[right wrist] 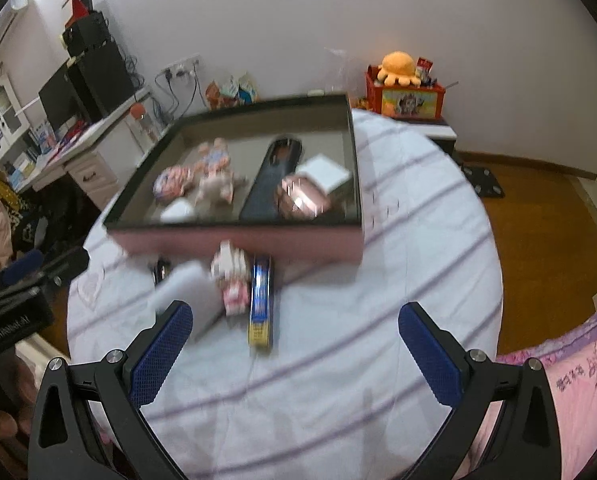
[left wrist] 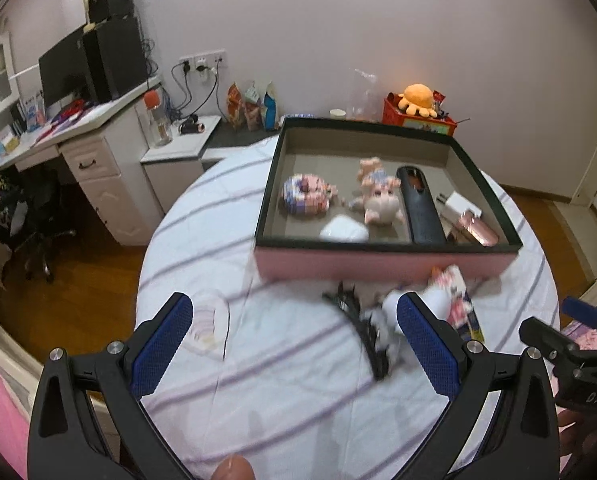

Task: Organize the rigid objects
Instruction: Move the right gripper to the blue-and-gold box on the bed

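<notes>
A pink box with a black rim (left wrist: 378,266) (right wrist: 234,242) stands on the round striped table. It holds block toys (left wrist: 304,194), a pig plush (left wrist: 380,202), a black remote (left wrist: 422,210), a white charger (left wrist: 458,204) and a pink metallic item (left wrist: 480,230). In front of the box lie a black hair claw (left wrist: 362,320), a white object (right wrist: 190,292), a pink-white block toy (right wrist: 232,280) and a blue tin (right wrist: 260,304). My left gripper (left wrist: 294,340) is open and empty above the cloth. My right gripper (right wrist: 294,344) is open and empty just short of the tin.
A desk with monitor and speakers (left wrist: 98,68) stands at the left. A red box with an orange plush (left wrist: 416,114) sits behind the table. A wooden floor (right wrist: 546,216) surrounds the table. A pink cloth (right wrist: 578,380) lies at the right.
</notes>
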`<action>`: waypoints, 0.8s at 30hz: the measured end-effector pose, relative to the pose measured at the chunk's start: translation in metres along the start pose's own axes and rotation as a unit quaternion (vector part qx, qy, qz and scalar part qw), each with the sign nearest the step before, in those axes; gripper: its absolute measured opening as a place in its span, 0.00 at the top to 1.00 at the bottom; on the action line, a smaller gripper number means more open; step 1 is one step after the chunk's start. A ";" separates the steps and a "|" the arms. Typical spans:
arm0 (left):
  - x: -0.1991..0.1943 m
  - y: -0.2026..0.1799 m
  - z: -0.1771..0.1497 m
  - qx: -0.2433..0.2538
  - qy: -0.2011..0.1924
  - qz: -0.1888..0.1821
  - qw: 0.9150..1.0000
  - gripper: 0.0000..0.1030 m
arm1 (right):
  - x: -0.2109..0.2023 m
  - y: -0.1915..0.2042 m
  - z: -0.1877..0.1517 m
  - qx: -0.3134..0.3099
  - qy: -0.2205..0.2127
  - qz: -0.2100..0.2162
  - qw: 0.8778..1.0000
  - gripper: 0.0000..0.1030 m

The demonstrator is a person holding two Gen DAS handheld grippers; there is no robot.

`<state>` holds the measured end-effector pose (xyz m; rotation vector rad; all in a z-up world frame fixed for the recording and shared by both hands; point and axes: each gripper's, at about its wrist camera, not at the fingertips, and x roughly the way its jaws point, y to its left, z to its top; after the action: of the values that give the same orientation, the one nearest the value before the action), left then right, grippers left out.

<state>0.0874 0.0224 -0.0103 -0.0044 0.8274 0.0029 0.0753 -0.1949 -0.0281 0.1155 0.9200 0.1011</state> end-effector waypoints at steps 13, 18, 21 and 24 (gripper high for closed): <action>-0.022 0.001 -0.028 -0.003 -0.001 0.003 1.000 0.00 | -0.012 0.009 -0.023 -0.010 0.001 0.002 1.000 0.00; -0.022 0.001 -0.029 -0.006 -0.001 0.002 1.000 0.00 | -0.013 0.009 -0.025 -0.009 0.000 0.000 1.000 0.00; -0.020 0.001 -0.028 -0.008 0.002 0.003 1.000 0.00 | -0.009 0.007 -0.024 -0.006 0.000 -0.005 1.000 0.00; -0.017 0.002 -0.028 -0.009 0.005 0.004 1.000 0.00 | -0.001 0.004 -0.023 -0.004 0.005 -0.010 1.000 0.00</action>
<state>0.0553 0.0244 -0.0165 -0.0186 0.8369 0.0185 0.0561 -0.1898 -0.0405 0.0980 0.9312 0.0866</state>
